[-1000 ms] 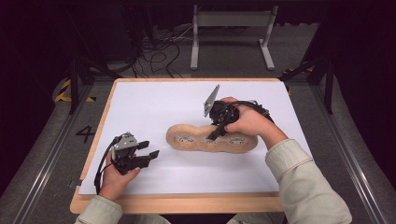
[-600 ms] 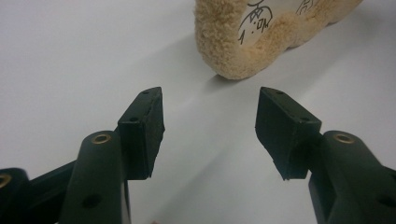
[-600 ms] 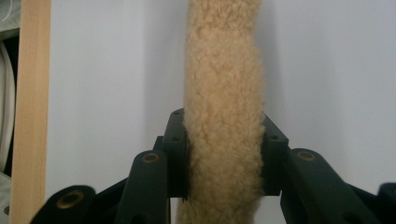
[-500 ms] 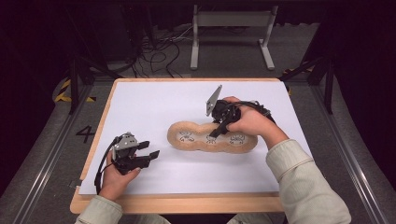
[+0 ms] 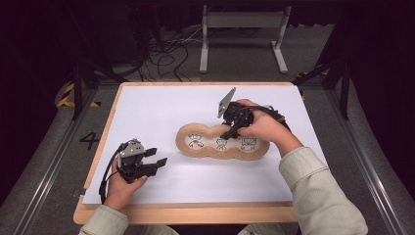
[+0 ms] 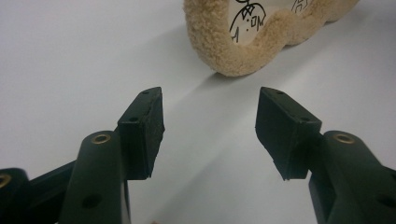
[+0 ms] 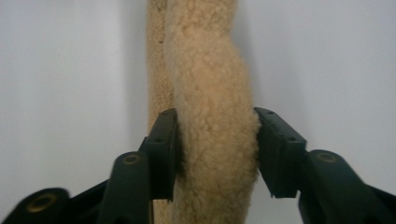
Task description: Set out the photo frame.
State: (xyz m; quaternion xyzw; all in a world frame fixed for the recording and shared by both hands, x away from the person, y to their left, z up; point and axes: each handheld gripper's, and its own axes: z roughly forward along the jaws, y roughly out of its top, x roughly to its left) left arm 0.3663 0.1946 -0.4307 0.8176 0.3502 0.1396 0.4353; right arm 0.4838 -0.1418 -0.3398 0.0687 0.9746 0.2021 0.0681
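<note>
**Fleece pad held at its rim on the white table**

Fleece pad (image 5: 222, 142), tan and three-lobed, lies flat near the middle of the white tabletop (image 5: 161, 105), its long side running left to right. Three black line drawings sit on its pale inner panels (what they depict is too small to tell from above). The right gripper (image 5: 230, 132) comes down on the far edge of the pad, between the middle and right lobes, held by the person's right hand (image 5: 262, 128). In the right gripper view, both black jaws press into the thick fleece rim (image 7: 212, 140) from either side, with the fuzzy edge bulging between them, so this gripper is clamped on the pad.

The left gripper (image 5: 155, 157) sits low at the near left of the table, held in the left hand (image 5: 122, 183) and well apart from the pad. Its jaws are spread wide with nothing between them; in the left gripper view they point toward the pad's left lobe (image 6: 224, 46), with bare white surface showing in the gap. A light wooden border (image 5: 195, 213) frames the tabletop along the near edge.
</note>
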